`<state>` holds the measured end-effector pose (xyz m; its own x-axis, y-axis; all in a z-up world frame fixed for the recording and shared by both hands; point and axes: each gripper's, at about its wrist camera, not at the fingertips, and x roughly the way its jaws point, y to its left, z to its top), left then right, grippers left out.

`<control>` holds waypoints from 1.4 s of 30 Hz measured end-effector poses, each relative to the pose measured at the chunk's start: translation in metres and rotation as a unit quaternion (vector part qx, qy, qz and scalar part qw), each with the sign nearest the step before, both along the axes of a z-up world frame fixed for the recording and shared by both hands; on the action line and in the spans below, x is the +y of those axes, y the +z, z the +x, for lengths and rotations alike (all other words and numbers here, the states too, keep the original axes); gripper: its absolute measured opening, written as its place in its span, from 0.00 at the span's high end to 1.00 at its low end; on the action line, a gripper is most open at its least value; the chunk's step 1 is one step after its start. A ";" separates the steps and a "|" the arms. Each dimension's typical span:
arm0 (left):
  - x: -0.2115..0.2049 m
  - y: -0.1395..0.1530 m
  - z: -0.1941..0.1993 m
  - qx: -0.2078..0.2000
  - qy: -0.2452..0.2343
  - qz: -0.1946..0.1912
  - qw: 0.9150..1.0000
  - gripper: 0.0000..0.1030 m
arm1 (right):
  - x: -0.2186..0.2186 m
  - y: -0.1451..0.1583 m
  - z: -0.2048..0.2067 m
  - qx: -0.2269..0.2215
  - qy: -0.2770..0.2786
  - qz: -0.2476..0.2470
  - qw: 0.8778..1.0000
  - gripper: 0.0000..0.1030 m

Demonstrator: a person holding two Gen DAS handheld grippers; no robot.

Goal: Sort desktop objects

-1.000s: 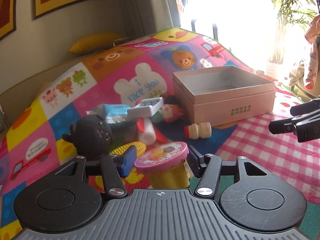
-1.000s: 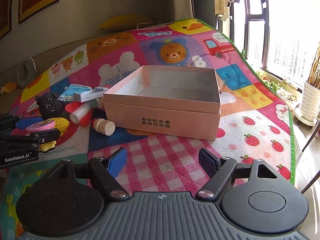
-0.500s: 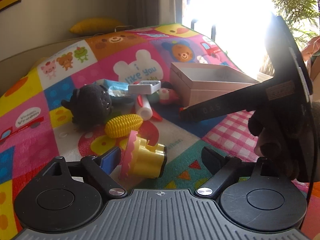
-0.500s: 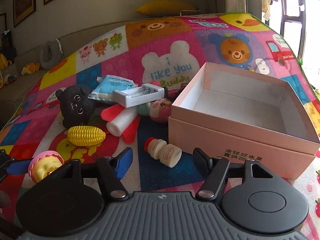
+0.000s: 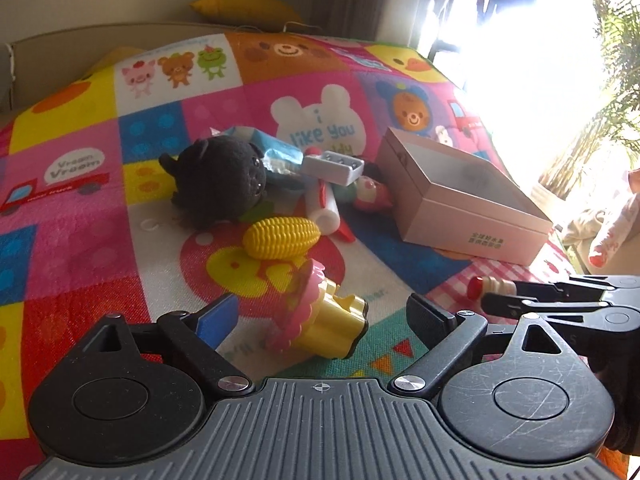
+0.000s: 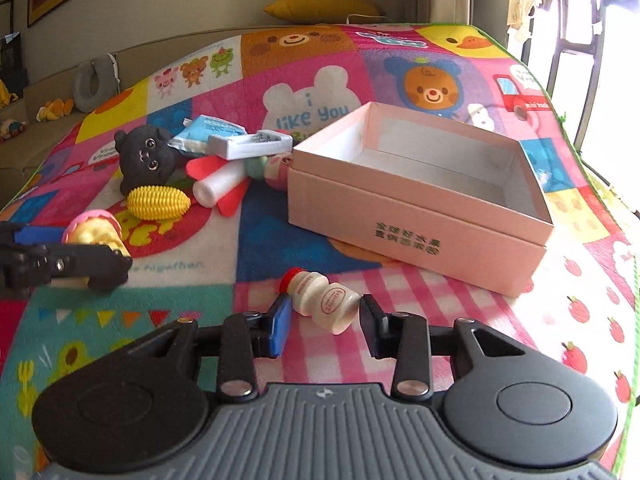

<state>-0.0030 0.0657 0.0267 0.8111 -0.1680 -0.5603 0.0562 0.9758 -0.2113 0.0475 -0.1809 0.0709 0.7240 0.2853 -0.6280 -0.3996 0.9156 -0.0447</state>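
Right gripper point(image 6: 324, 322): jaws are spread, with the small bottle point(image 6: 320, 298) lying between them at lower centre of the frame, not pinched. Left gripper point(image 5: 320, 316): jaws are spread around the toppled yellow cup point(image 5: 324, 316). The pink box point(image 6: 420, 200) is seen open at centre right.

Pink box point(image 6: 416, 236) open; small bottle point(image 6: 322, 300) on its side — cupcake toy point(image 5: 320, 320) toppled.

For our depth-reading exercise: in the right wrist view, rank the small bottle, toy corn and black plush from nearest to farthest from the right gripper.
1. Small bottle: between the right gripper fingers.
2. Toy corn: far left, mid-mat.
3. Black plush: behind the corn.
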 end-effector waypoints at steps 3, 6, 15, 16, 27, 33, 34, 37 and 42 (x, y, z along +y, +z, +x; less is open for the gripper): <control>0.001 0.003 -0.006 -0.005 0.007 0.021 1.000 0.08 | -0.012 0.002 -0.009 -0.005 -0.013 -0.003 1.000 0.62; 0.008 0.009 -0.012 -0.013 0.022 0.040 0.999 0.08 | -0.006 0.015 -0.018 -0.027 0.004 0.007 1.000 0.62; 0.061 0.028 -0.029 -0.038 0.121 0.049 0.991 0.05 | 0.081 0.041 -0.006 0.047 0.125 0.147 0.980 0.58; 0.066 0.027 -0.030 -0.036 0.127 0.048 0.990 0.05 | 0.092 0.039 -0.001 0.057 0.127 0.156 0.978 0.58; 0.068 0.014 -0.029 -0.018 0.116 0.036 0.992 0.05 | 0.094 0.022 0.012 0.102 0.132 0.167 0.972 0.70; 0.043 0.013 -0.028 -0.023 0.067 0.041 0.997 0.03 | 0.041 0.026 -0.001 0.095 0.109 0.184 0.972 0.70; 0.038 0.013 -0.028 -0.023 0.060 0.042 0.997 0.03 | 0.033 0.024 -0.003 0.095 0.101 0.185 0.973 0.70; 0.025 0.013 -0.028 -0.025 0.031 0.044 0.998 0.03 | 0.015 0.018 -0.003 0.100 0.076 0.186 0.975 0.70; 0.001 0.013 -0.031 -0.032 -0.027 0.058 0.997 0.03 | -0.009 0.019 -0.005 0.079 0.039 0.200 0.976 0.69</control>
